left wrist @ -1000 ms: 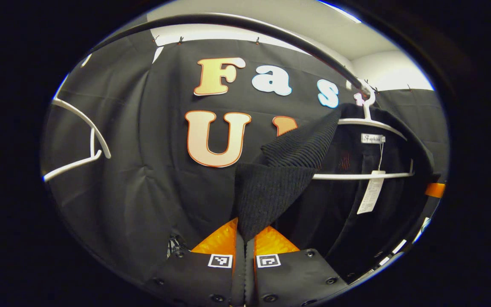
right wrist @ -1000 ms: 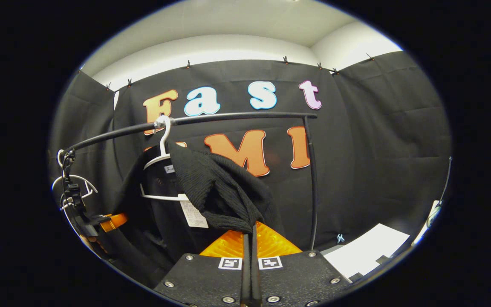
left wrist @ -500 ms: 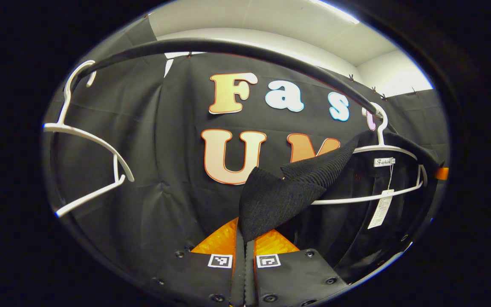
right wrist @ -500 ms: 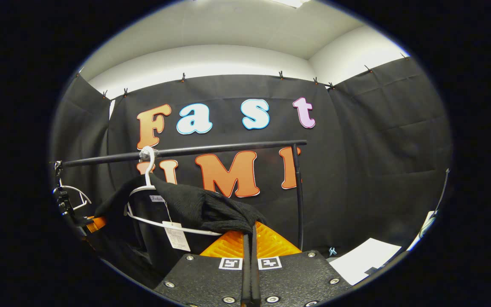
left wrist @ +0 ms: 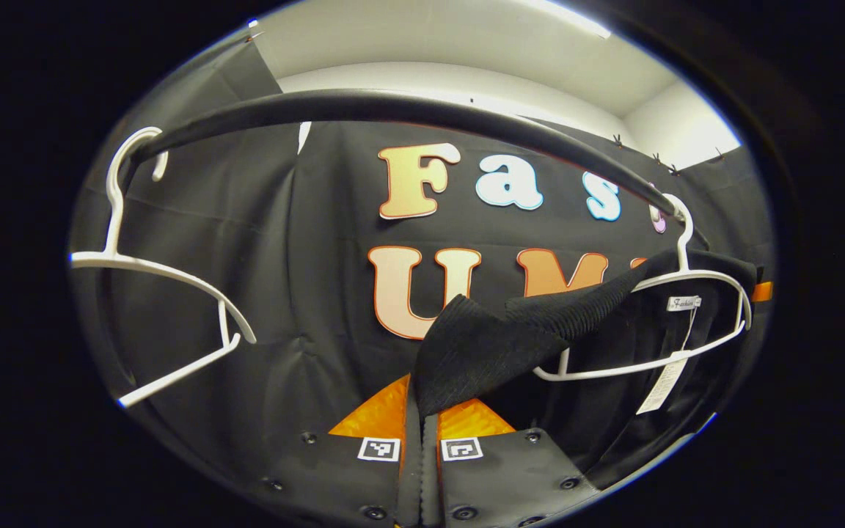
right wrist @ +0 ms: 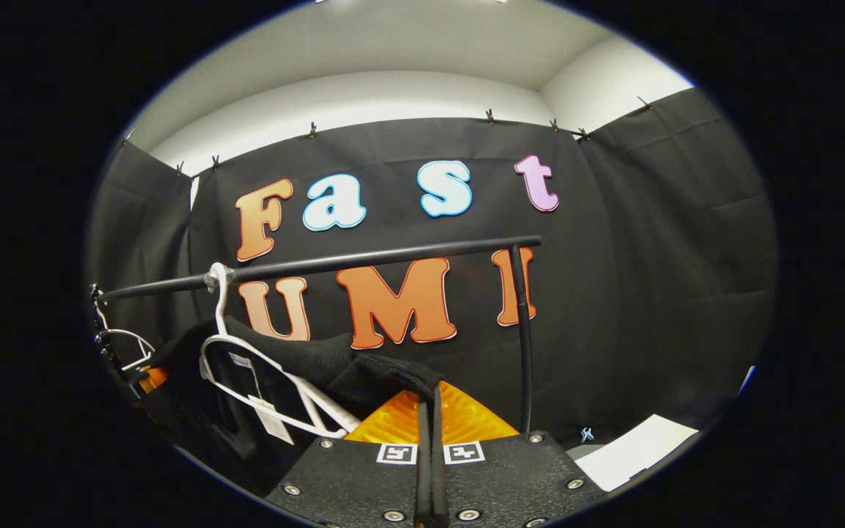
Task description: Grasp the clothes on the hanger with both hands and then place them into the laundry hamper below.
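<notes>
Since a second ago we are drawing the black knit garment point(left wrist: 481, 352) down and outward, so the rail point(left wrist: 393, 110) and the white hanger point(left wrist: 686, 315) are sitting higher in the left gripper view, and in the right gripper view that hanger point(right wrist: 261, 381) is tilting over as the cloth slides along it. Our left gripper point(left wrist: 421, 400) is pinching one shoulder of the garment with its fingers closed on the knit, and our right gripper point(right wrist: 430, 400) is clamping the other shoulder point(right wrist: 386, 374) the same way. The garment is partly draped over its hanger, which is hooked on the rail; an empty hanger point(left wrist: 158, 293) is hanging further along. The hamper is lying below, outside both views. To do this well, we are judging that both hands should be pulling evenly, easing each shoulder off the hanger's ends before lowering, so the hook is not dragging off the rail.
</notes>
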A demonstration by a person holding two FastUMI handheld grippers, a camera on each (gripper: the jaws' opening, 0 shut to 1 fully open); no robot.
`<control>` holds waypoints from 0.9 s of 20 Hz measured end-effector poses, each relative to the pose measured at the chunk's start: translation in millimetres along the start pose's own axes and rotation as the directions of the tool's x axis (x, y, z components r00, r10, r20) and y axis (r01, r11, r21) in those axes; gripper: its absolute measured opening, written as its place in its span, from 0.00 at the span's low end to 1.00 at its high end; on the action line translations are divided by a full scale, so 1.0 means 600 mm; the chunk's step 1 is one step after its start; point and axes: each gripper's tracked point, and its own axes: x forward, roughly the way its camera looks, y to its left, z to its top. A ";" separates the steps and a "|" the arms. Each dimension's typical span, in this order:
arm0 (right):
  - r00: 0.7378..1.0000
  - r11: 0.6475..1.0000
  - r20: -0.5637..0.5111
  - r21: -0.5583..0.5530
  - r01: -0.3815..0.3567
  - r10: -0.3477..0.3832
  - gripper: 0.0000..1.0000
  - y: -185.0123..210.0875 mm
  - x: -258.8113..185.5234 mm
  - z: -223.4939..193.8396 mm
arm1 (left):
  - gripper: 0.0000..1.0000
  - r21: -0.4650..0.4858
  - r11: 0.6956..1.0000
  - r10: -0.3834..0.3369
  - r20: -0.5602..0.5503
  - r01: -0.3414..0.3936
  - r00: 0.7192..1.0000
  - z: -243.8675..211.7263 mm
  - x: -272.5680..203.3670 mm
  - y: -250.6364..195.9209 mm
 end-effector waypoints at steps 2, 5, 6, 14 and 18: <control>0.999 1.000 -0.028 0.015 -0.027 0.027 0.00 -0.009 0.023 -0.015 | 0.07 0.005 1.000 0.012 0.000 -0.012 1.000 -0.001 0.002 0.004; 0.995 0.994 -0.060 0.083 -0.071 0.076 0.00 -0.012 0.049 -0.049 | 0.07 -0.007 0.999 0.035 -0.013 -0.036 0.999 -0.007 0.002 0.008; 0.994 0.991 -0.068 0.106 -0.083 0.090 0.00 -0.010 0.056 -0.065 | 0.07 -0.013 0.999 0.043 -0.017 -0.043 0.999 -0.008 0.001 0.008; 0.978 0.949 -0.129 0.289 -0.122 0.165 0.07 -0.010 0.089 -0.181 | 0.06 -0.002 0.997 0.082 -0.057 -0.083 0.995 -0.042 -0.001 0.015; 0.971 0.931 -0.150 0.343 -0.125 0.186 0.00 0.001 0.092 -0.220 | 0.10 0.006 0.995 0.099 -0.085 -0.099 0.991 -0.067 -0.003 0.021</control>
